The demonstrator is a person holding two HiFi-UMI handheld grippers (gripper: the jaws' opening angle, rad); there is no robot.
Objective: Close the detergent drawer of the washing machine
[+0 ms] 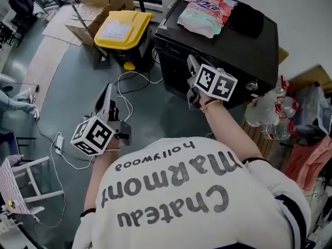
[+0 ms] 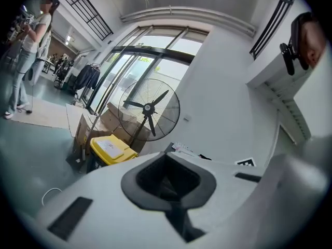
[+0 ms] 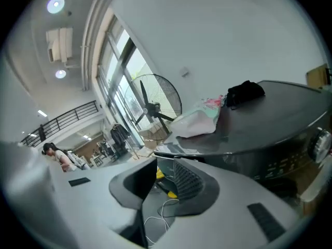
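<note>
Hovering with parted, empty jaws, the grey right gripper (image 3: 165, 176) faces the pale detergent drawer (image 3: 167, 150) of the black washing machine (image 3: 280, 115), jutting at its view's centre, the left gripper (image 2: 167, 180) clenched on nothing; an off-centre shove could jam it.

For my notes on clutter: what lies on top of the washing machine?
A pink and white printed bag and a black bundle, perhaps cloth, lie on the washing machine. Anything beneath them is covered.

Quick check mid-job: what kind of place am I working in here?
Probably a workshop or test hall, not a home laundry: washer on a bare floor, big standing fan, cardboard boxes nearby.
</note>
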